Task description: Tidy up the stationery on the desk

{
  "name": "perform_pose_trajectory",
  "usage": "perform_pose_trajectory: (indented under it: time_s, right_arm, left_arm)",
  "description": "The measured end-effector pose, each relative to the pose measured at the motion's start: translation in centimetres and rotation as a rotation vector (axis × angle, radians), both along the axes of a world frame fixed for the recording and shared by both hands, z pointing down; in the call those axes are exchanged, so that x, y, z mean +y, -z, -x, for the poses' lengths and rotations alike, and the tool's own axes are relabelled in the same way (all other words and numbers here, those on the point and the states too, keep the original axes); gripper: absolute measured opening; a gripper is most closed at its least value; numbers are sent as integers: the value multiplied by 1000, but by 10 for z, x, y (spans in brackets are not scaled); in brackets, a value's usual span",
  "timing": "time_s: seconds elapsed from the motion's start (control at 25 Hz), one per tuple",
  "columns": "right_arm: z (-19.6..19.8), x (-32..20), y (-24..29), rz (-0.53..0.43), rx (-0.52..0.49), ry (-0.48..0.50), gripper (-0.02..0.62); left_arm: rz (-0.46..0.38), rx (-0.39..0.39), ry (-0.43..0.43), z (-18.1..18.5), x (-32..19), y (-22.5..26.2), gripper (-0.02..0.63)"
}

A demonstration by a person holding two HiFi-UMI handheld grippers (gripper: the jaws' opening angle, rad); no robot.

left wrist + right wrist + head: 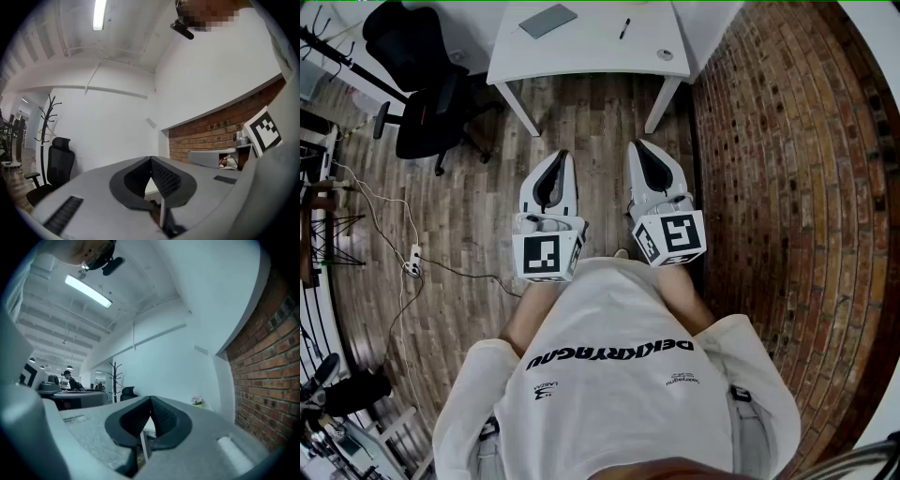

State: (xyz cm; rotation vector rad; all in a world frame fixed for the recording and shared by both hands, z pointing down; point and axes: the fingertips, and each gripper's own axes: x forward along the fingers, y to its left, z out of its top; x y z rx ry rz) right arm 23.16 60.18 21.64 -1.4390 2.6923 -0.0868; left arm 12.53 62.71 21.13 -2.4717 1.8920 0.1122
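Observation:
A white desk stands ahead of me at the top of the head view, well beyond both grippers. On it lie a grey notebook, a black pen and a small round white item. My left gripper is held in front of my body over the wooden floor, shut with nothing in it. The right gripper hangs beside it, also shut and holding nothing. Both point toward the desk.
A black office chair stands left of the desk. A power strip with cables lies on the floor at the left. A brick wall runs along the right. A coat rack stands by the white wall.

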Motion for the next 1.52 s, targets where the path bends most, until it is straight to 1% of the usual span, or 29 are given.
perform_pose_trajectory:
  time_s: [0.16, 0.4, 0.56, 0.68, 0.84, 0.96, 1.08, 1.2, 1.36, 1.52]
  right_arm:
    - [-2, -2, 1, -7, -1, 8, -3]
    - [-28, -13, -3, -4, -11, 13, -3]
    - [-43, -19, -8, -4, -23, 35, -3]
    - [-52, -27, -16, 1, -24, 42, -3]
    - [-44, -40, -25, 30, -37, 57, -5]
    - [-32, -59, -32, 42, -22, 67, -5]
    - [-21, -94, -39, 46, -13, 63, -5]
    - [-5, -143, -45, 46, -7, 37, -5]
    - [39, -231, -50, 44, 0, 4, -6]
    - [89, -326, -44, 65, -4, -61, -5]
  left_arm:
    - [4, 5, 11, -1, -2, -1, -2]
    - [13, -13, 20, -29, -12, -8, -2]
    - [14, -29, 56, -42, -18, -14, -2]
    - [29, -37, 76, -48, -23, -23, -2]
    - [50, -24, 84, -40, -32, -31, -2]
    - [62, -12, 89, -30, -54, -41, -2]
    - [51, -6, 84, -17, -89, -46, -2]
    - [40, 14, 62, 2, -142, -53, -2]
    - [32, 38, 30, 45, -241, -61, -2]
    - [78, 58, -39, 89, -345, -54, -2]
